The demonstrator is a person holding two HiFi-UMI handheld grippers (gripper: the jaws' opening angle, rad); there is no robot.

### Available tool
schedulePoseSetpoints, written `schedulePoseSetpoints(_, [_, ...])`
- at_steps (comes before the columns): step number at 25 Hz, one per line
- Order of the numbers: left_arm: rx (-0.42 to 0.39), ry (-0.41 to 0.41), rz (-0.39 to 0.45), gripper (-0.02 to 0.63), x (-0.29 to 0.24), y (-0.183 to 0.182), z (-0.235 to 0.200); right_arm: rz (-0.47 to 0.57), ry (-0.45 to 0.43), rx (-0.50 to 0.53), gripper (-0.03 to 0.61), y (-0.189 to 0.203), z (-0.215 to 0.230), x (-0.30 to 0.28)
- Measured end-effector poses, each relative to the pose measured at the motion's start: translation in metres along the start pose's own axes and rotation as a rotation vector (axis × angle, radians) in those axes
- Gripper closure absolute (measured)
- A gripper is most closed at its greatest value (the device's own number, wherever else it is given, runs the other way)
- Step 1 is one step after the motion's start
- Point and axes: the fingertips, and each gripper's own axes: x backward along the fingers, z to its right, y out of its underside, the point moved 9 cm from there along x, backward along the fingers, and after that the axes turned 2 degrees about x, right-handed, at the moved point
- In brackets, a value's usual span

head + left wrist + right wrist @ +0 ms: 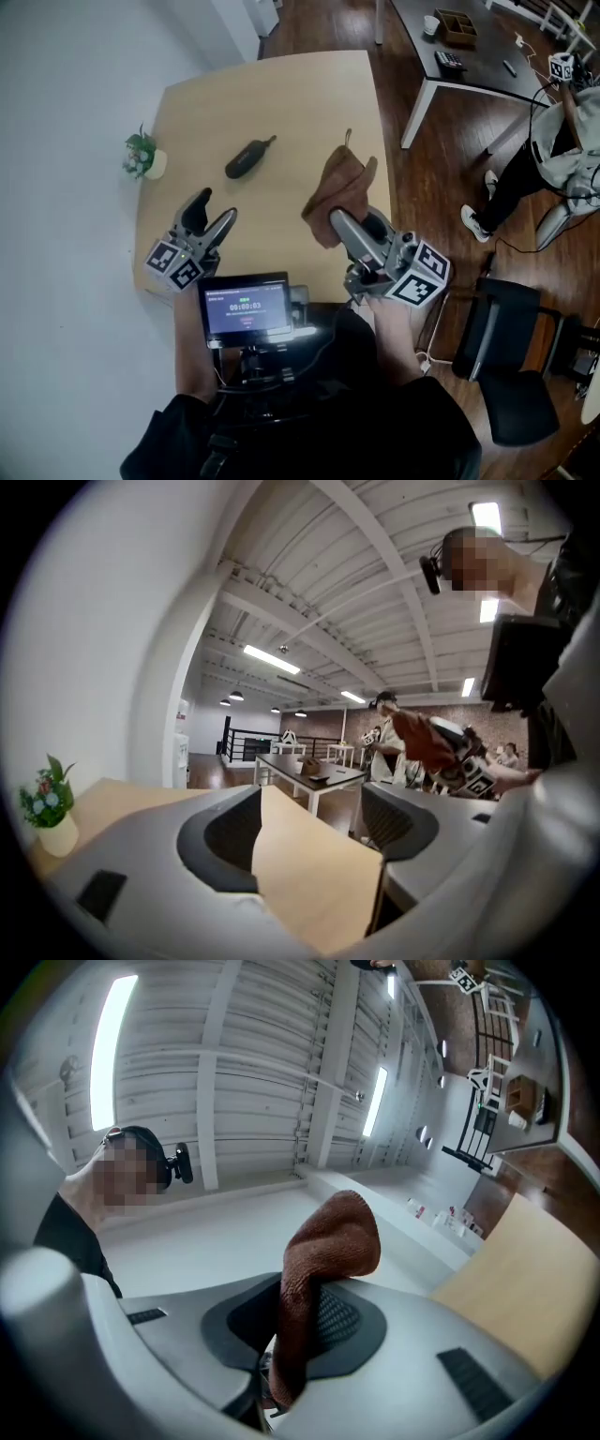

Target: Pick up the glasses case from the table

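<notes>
The black glasses case lies on the light wooden table, left of its middle, with nothing touching it. My left gripper hovers near the table's front edge, short of the case, jaws open and empty. In the left gripper view only bare tabletop shows between its pads, and the case is out of sight. My right gripper is tilted upward and shut on a brown cloth. In the right gripper view the cloth stands up pinched between the pads.
A small potted plant stands at the table's left edge. A lit screen is mounted in front of my chest. A dark desk with small items and a seated person are at the far right, a black chair nearer.
</notes>
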Motion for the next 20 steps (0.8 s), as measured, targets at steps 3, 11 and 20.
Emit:
schedulePoseSetpoints(3, [-0.026, -0.018, -0.110, 0.284, -0.031, 0.025, -0.056, 0.011, 0.080, 0.024, 0.517, 0.002, 0.000, -0.007])
schedulePoseSetpoints(11, [-0.109, -0.004, -0.406, 0.209, -0.122, 0.098, -0.165, -0.021, 0.250, 0.095, 0.517, 0.012, -0.009, -0.043])
schedulePoseSetpoints(20, [-0.218, 0.087, -0.641, 0.199, -0.193, 0.179, -0.225, -0.045, 0.443, 0.160, 0.517, 0.035, -0.037, -0.050])
